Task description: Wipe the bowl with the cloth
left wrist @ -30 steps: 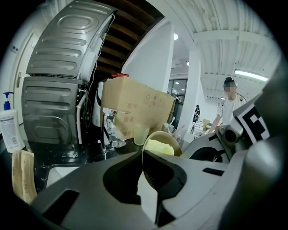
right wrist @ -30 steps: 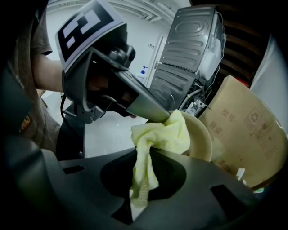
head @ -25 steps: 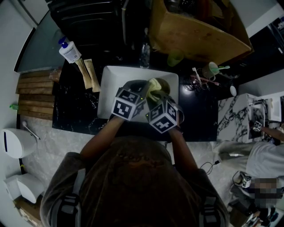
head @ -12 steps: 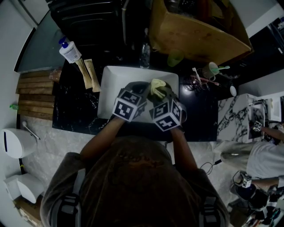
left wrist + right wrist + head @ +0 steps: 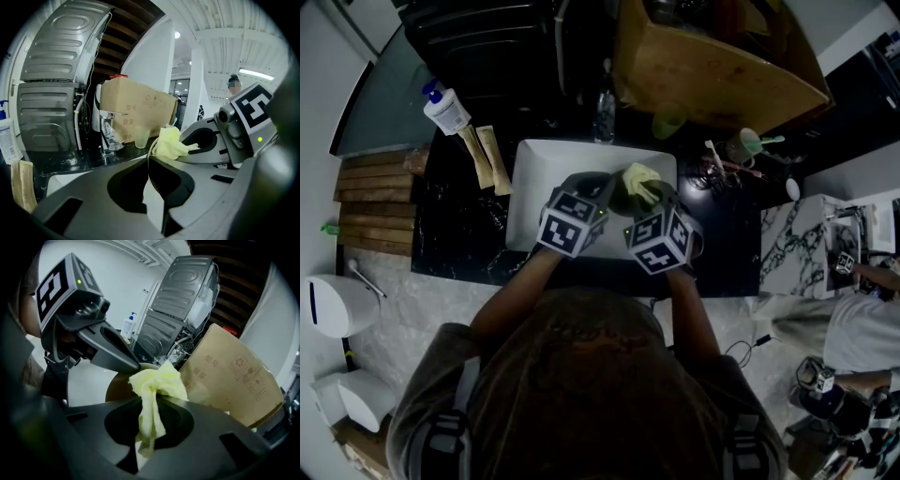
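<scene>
Right tool [image 5: 149,401] pinching yellow cloth [image 5: 157,380] over bowl [image 5: 117,389]; left tool [image 5: 149,159] clamped on bowl rim, above sink [image 5: 534,178].

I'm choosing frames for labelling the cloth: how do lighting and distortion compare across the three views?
Head view: dim, underexposed; the black counter swallows detail, only the white sink and yellow cloth stand out. Left gripper view: brighter, strong fisheye bending, glare from the ceiling lamp, dark round border. Right gripper view: the cloth is well lit and sharp, the bowl behind it shadowed.
</scene>
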A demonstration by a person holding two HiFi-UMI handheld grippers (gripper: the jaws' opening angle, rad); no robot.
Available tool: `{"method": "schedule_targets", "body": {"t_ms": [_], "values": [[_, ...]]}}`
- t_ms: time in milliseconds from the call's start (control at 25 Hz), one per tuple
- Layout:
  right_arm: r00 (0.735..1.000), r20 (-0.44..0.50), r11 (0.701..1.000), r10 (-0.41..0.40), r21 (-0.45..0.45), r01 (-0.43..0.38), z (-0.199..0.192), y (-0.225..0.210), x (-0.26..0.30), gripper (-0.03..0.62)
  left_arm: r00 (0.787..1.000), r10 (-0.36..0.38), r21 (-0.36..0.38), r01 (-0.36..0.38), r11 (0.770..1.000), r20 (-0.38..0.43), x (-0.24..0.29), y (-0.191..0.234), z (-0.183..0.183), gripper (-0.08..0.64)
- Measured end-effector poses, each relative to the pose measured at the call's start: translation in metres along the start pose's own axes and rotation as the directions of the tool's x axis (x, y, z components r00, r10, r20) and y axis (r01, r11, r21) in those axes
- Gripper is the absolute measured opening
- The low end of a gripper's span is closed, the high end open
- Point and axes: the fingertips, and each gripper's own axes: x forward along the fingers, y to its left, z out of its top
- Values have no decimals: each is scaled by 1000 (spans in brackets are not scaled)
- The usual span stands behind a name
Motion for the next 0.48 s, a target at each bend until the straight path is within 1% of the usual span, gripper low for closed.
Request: {"method": "schedule_targets", "body": {"t_ms": [200, 480], "values": [[998, -59, 999, 18, -26, -20, -16, 7, 0, 28, 1000, 22, -2, -22, 1000, 1, 0, 6, -1, 12], [991, -113, 996, 71, -50, -77, -30, 28, 4, 28, 999, 41, -7, -41, 999, -1, 1, 10, -2, 12]]}}
